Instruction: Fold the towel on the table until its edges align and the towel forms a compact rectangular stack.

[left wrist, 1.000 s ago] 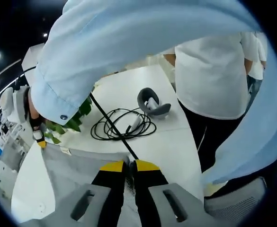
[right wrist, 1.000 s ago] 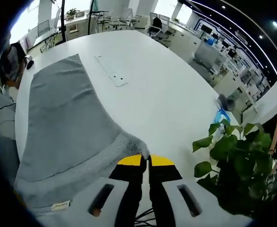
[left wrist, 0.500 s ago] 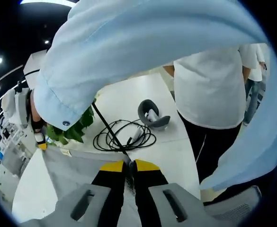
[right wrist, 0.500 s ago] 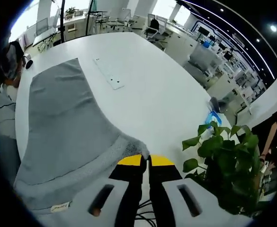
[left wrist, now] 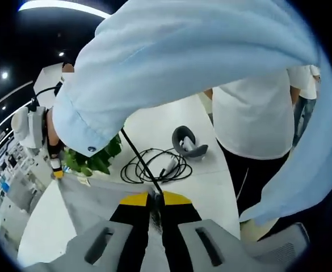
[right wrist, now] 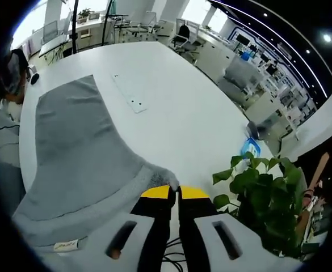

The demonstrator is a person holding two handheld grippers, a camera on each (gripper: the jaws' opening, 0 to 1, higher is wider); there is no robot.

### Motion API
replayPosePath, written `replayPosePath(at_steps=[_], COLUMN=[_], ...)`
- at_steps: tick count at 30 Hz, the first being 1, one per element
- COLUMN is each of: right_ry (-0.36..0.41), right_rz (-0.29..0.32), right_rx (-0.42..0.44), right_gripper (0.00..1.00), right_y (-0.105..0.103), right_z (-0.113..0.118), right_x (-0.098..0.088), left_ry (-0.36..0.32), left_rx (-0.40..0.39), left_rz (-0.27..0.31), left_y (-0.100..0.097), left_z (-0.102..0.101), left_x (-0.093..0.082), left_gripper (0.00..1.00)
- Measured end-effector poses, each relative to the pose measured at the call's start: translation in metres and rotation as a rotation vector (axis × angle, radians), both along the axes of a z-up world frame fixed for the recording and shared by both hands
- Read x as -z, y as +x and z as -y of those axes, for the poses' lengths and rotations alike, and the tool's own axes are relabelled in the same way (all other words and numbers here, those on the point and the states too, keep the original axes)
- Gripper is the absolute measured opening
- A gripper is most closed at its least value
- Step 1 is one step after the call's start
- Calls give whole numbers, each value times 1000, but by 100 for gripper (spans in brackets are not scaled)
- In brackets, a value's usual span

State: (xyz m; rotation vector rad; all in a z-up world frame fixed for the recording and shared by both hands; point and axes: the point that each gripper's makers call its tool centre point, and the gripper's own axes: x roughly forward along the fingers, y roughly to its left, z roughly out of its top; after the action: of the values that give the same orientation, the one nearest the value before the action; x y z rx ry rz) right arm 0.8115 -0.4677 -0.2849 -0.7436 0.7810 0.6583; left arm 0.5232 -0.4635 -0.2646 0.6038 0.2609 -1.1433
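Right gripper view: the right gripper (right wrist: 173,191) has its yellow-tipped jaws pressed together on a corner of the grey towel (right wrist: 80,153). The towel spreads away from that corner across the white table (right wrist: 177,107), its far end lying flat near the table's edge; a small label (right wrist: 65,245) shows on the near hem. A flat white strip (right wrist: 129,93) lies on the table just beside the towel's long edge, apart from it. A potted green plant (right wrist: 256,198) stands to the right of the jaws. Desks and chairs (right wrist: 183,34) fill the room beyond.

Left gripper view: the left gripper (left wrist: 155,198) is likewise clamped, jaws together, on another edge of the towel (left wrist: 92,198), which runs leftward to the other gripper (left wrist: 57,168), held at the towel's far corner. A light blue sleeve (left wrist: 183,56) crosses the upper part of the view. On the table (left wrist: 154,122) beyond the jaws lie a coiled black cable (left wrist: 157,164) and, near it, a grey headset (left wrist: 187,141). Green leaves (left wrist: 95,160) show beneath the sleeve cuff. A person in a white shirt (left wrist: 251,107) stands at the table's right side.
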Motion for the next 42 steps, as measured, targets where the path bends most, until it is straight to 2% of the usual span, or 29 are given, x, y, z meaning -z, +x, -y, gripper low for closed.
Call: replayPosePath(at_steps=[12,14,30,35,38,42], right_ry=[1,3,7,15,17,15], right_rz=[26,30,66,82,87,91], right_rx=[-40,-46,-129,-150,-164,-183], right_gripper=[1,1,1,2,2,2], right_y=[4,11,6,17,10,15], right_z=[-42,-49,-132,-154,-170,-188], right_x=[-24,-29,-60,-73,-76,-78], left_ry=[-58,-64,-112,-127,-133,-145], left_rx=[-65,-73,-161,-185,-196,-219], left_rz=[36,38,83,100,107,106], left_y=[5,5,9,11,12,13], left_z=[-48,-54,-121,-138,-149,-165], left_x=[-40,-43,-79,-91,-94,-96], left_gripper=[7,7,7,7,7,7])
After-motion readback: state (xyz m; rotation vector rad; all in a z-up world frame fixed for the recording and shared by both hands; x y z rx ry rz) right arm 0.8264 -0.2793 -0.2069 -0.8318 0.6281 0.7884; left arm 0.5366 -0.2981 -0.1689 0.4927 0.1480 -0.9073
